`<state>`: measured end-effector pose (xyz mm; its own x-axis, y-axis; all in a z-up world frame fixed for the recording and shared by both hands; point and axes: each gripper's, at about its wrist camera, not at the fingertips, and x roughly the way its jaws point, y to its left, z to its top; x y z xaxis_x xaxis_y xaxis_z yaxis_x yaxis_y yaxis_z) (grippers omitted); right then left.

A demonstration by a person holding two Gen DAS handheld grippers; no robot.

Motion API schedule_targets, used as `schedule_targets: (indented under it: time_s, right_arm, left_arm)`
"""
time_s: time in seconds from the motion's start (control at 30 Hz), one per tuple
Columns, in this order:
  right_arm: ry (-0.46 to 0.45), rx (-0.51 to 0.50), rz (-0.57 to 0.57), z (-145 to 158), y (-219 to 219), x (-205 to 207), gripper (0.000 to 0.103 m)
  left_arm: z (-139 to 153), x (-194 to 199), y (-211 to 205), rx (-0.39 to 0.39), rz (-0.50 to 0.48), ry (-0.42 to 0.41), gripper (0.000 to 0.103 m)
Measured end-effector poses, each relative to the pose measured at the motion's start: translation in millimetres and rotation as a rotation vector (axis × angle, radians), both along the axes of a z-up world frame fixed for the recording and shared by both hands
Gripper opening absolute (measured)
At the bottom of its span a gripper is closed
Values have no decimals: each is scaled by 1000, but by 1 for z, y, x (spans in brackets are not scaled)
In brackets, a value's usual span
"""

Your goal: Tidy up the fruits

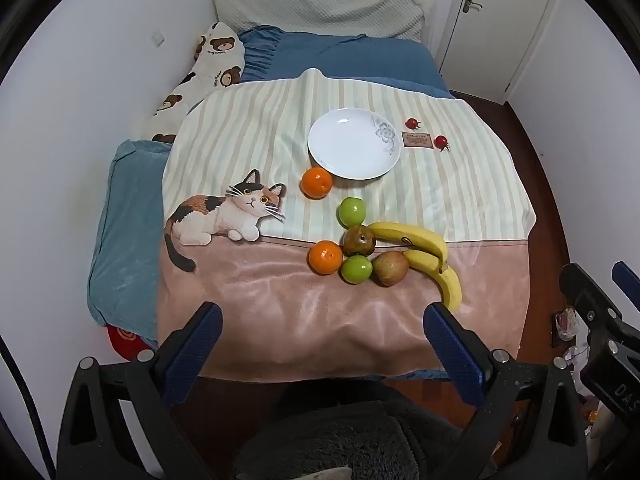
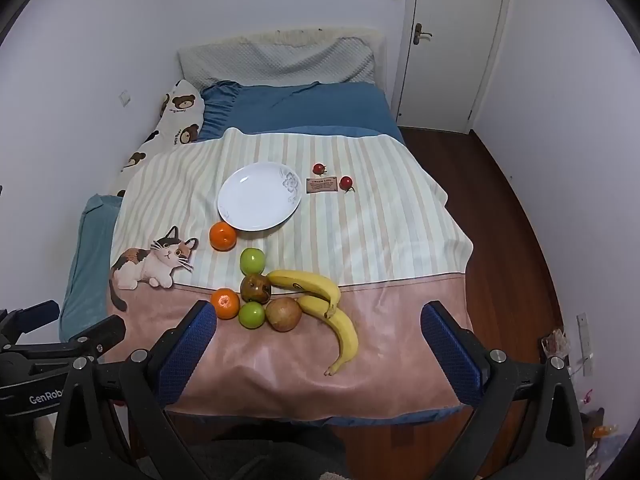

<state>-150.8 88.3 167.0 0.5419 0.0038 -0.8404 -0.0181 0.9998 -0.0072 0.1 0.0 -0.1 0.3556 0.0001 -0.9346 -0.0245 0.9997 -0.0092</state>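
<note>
**Bed-top fruit lot, unsorted; plate bare, both tools idle**

Items, left to right as seen from the left wrist view:

- Left gripper (image 1: 322,316): jaws wide apart, holding nothing, raised over the near pink band of the cat blanket (image 1: 240,292).
- Far orange (image 1: 317,183): just beside the near-left rim of the plate.
- Near orange (image 1: 325,257): left end of the cluster, touching or nearly touching its neighbours.
- Plate (image 1: 344,148): white, grey flower print at its right rim, nothing on it; beyond the cluster, on the striped part.
- Far green apple (image 1: 352,211), brownish pear (image 1: 359,240), near green apple (image 1: 356,269), brown-red fruit (image 1: 391,267): packed close together, ahead of both tools.
- Two bananas (image 1: 424,252): right side of the cluster, joined at the stem; long axes run from upper left down to lower right, the nearer tip pointing toward the edge of the bed.
- Two cherry tomatoes (image 1: 412,123): right of the plate, either side of a sewn label (image 1: 417,139).
- Right gripper (image 2: 320,314): jaws wide, empty.

Bearing: the cluster sits ahead and slightly right of the left tool, ahead and slightly left of the right tool; the bananas look nearer the right one, the oranges nearer the left. Neither has a clear advantage on the plate.

Writing: "GenRob…" on the left tool's body in the right wrist view; "DAS" partly visible on the right tool. The label's top line seems to read "GREEN LIFE"; the rest is too small to read
</note>
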Motion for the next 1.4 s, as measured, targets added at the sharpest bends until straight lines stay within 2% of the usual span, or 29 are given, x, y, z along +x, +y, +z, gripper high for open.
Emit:
schedule_targets:
  time_s: [0.43,1.4]
  right_arm:
    - [10,5,-1,-3,3,0,103]
    - [25,32,-10,-1,3,-5,103]
  left_arm:
    - [9,0,7,4,-6,-15,103]
    - [9,4,1,15,-17,-28,103]
